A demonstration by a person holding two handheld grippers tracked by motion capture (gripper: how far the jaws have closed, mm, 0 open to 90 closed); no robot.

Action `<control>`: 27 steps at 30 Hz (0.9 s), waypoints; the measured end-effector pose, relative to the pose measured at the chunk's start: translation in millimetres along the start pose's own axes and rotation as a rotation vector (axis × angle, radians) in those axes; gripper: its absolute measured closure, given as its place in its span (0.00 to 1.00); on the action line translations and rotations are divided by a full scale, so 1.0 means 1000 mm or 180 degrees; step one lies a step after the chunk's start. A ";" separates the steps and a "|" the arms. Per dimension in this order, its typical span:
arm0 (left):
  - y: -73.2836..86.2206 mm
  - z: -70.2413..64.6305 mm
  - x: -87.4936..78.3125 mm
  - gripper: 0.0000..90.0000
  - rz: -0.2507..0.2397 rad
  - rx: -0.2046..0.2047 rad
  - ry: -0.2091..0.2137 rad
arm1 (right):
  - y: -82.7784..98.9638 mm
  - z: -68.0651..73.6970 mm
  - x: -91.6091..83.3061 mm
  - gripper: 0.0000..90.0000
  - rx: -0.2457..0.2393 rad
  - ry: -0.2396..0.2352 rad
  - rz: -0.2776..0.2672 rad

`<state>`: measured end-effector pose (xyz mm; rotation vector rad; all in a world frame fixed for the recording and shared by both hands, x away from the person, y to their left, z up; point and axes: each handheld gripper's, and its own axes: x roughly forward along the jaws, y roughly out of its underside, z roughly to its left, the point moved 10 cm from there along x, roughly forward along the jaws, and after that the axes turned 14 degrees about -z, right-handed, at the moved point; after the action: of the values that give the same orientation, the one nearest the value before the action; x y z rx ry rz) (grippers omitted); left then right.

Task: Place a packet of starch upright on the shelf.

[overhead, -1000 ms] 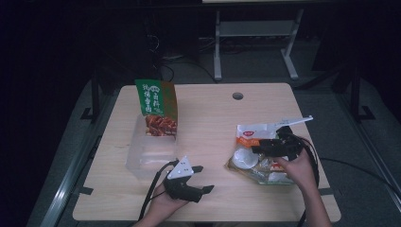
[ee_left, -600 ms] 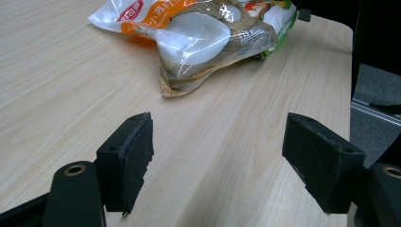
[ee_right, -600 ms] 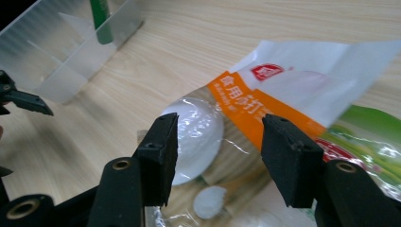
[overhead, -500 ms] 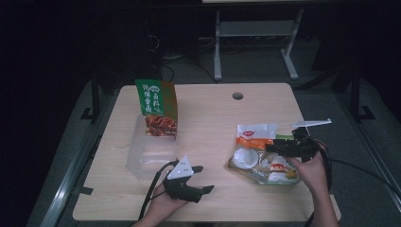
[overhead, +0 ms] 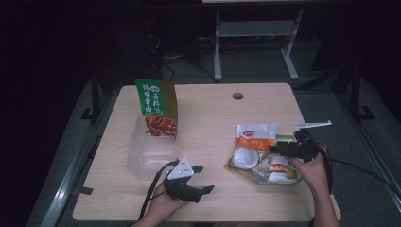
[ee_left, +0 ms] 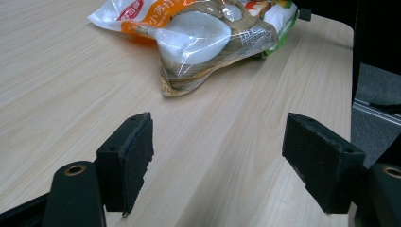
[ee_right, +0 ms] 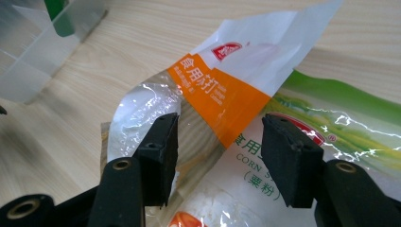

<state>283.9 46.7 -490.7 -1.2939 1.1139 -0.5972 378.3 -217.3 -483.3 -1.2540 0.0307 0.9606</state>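
The table carries two groups of items. On its right half lies a pile of packets: a white-and-orange packet on top toward the far side, a clear bag holding white round pieces toward the middle, and a green-edged starch packet nearest the person. In the left gripper view the clear bag lies well ahead of the jaws, flat on the wood. The right gripper is held over the pile from the right side, pointing toward the table's left. In the right gripper view its jaws stand partly open and apart from each other; the orange band of the white-and-orange packet lies in the gap below them, with the starch packet under the right jaw. The pads press on nothing, and the gripper holds nothing. The left gripper rests near the front edge, left of the pile, in the person's left hand. Its jaws stand wide open over bare wood and grip nothing. On the left half, a clear tub stands with a green snack bag upright at its far end.
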 end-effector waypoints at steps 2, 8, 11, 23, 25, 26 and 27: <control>0.000 0.000 0.000 0.28 0.0008 0.0005 0.0000 | 0.003 -0.001 0.004 0.52 0.0025 0.0001 0.0032; 0.001 0.000 0.001 0.28 0.0019 -0.0002 0.0008 | 0.008 -0.004 0.018 0.59 0.0021 0.0026 0.0086; 0.001 0.000 0.001 0.28 0.0021 -0.0001 0.0004 | 0.009 -0.003 0.025 0.64 0.0036 0.0005 0.0134; 0.002 0.001 0.001 0.28 0.0018 -0.0005 0.0002 | 0.008 0.008 0.033 0.93 0.0128 -0.0151 0.0129; 0.001 0.001 0.001 0.28 0.0013 -0.0016 -0.0006 | 0.007 0.011 0.032 0.97 0.0143 -0.0175 0.0153; 0.001 0.001 0.001 0.28 0.0010 -0.0020 -0.0009 | 0.007 0.012 0.032 0.98 0.0113 -0.0185 0.0145; 0.001 0.001 0.001 0.28 0.0005 -0.0019 -0.0009 | 0.006 0.014 0.031 0.99 0.0094 -0.0186 0.0151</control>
<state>285.1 47.0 -492.0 -1.2984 1.1150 -0.5911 387.7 -187.8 -499.3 -1.2021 0.0288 1.0340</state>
